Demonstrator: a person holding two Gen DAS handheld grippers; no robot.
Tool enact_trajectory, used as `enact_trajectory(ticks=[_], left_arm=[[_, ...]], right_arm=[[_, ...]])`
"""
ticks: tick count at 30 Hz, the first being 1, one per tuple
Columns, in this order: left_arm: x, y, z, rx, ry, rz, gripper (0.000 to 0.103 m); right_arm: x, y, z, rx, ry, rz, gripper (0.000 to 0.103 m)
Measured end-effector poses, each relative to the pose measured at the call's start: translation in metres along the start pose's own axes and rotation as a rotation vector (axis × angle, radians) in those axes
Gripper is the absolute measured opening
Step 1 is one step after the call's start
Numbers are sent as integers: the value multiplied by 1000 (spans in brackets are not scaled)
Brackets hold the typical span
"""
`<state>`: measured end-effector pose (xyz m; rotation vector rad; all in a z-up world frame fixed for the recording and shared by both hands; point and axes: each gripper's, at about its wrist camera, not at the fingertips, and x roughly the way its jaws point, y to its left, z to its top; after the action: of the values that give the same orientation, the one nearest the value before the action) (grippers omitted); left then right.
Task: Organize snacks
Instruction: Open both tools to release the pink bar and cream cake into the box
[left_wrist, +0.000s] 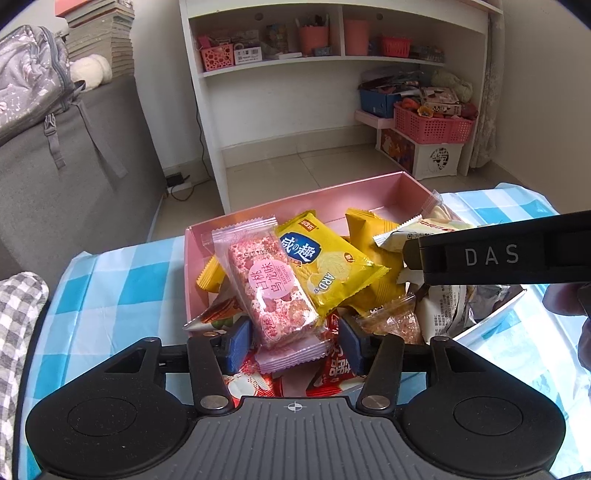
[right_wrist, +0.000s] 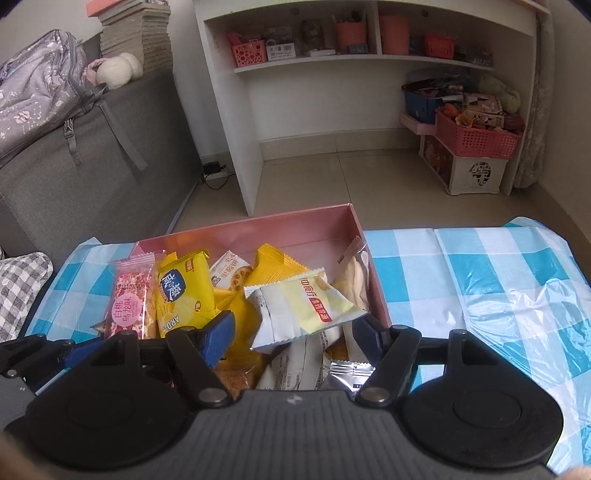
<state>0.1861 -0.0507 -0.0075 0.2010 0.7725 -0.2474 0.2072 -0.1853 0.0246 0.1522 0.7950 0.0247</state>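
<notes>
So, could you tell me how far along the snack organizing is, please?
Done: many snacks lie heaped in the pink box. In hand: the left gripper brackets the pink bar; the right gripper brackets the pale packet. Left: setting both down; the checked cloth shows no loose snacks.

Glossy plastic snack wrappers (left_wrist: 325, 266); smooth pink box (left_wrist: 295, 201); shiny checked tablecloth (right_wrist: 480, 273).
</notes>
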Motion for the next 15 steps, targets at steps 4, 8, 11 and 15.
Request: enact_trajectory(ticks=[4, 8, 11, 15], left_arm=[[-5, -3, 2, 16, -19, -2, 73], [-11, -5, 4, 14, -21, -13, 82], [-16, -3, 4, 4, -20, -14, 87], [-26, 1, 3, -21, -15, -14, 90]], right_arm=[[-4, 0, 2, 1, -14, 0, 74], [-9, -2, 5, 15, -29, 1, 79], [-15, -4, 7, 23, -41, 2, 83], [-26, -6, 6, 29, -56, 1, 88]])
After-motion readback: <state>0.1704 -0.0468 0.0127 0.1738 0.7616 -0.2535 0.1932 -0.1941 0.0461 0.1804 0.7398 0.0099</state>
